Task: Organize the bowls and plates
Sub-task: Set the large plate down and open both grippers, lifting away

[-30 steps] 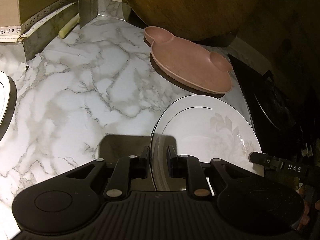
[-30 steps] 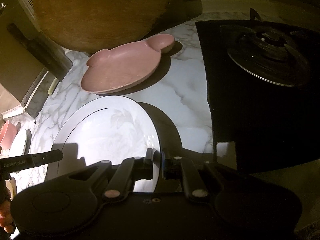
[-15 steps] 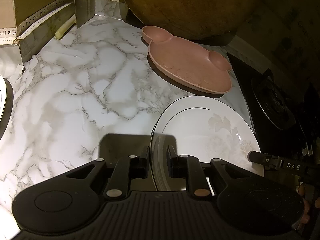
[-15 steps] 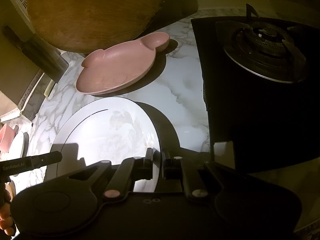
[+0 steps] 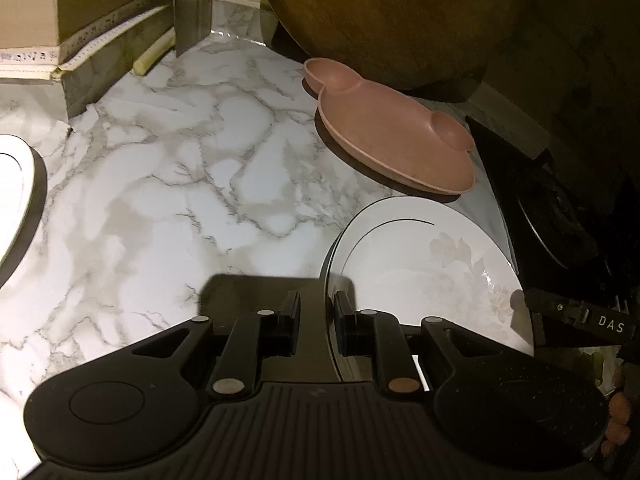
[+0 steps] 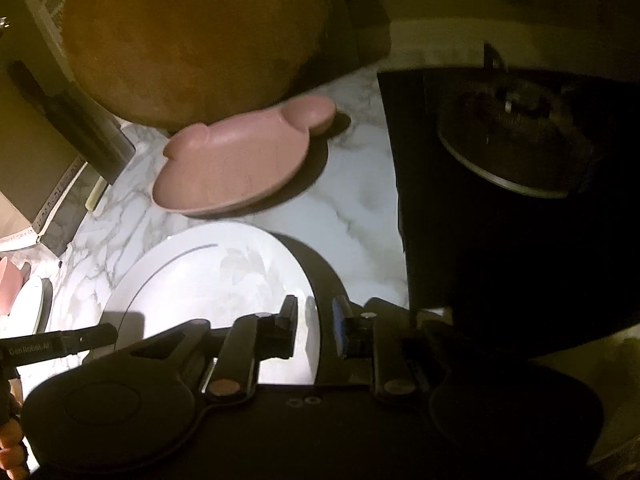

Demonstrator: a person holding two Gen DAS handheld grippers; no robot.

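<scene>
A white plate [image 5: 420, 272] with a faint flower print and a thin dark ring lies over the marble counter [image 5: 160, 184]. My left gripper [image 5: 318, 308] is shut on its left rim. In the right wrist view the same white plate [image 6: 208, 280] has its right rim between the jaws of my right gripper [image 6: 316, 312]. Those jaws are opening, and their pads stand a little off the rim. A pink plate with two round ears [image 5: 392, 136] [image 6: 240, 164] rests just beyond the white one.
A big round wooden board [image 5: 380, 12] leans behind the pink plate. A black gas stove [image 6: 512, 140] borders the counter on the right. Another white plate [image 5: 12, 200] and a pink bowl [image 6: 6, 288] sit at the far left, near boxes [image 5: 32, 8].
The right gripper's jaws have parted from the plate's rim, and the right view has tilted so the pink plate sits lower in it. The left gripper keeps its grip.
</scene>
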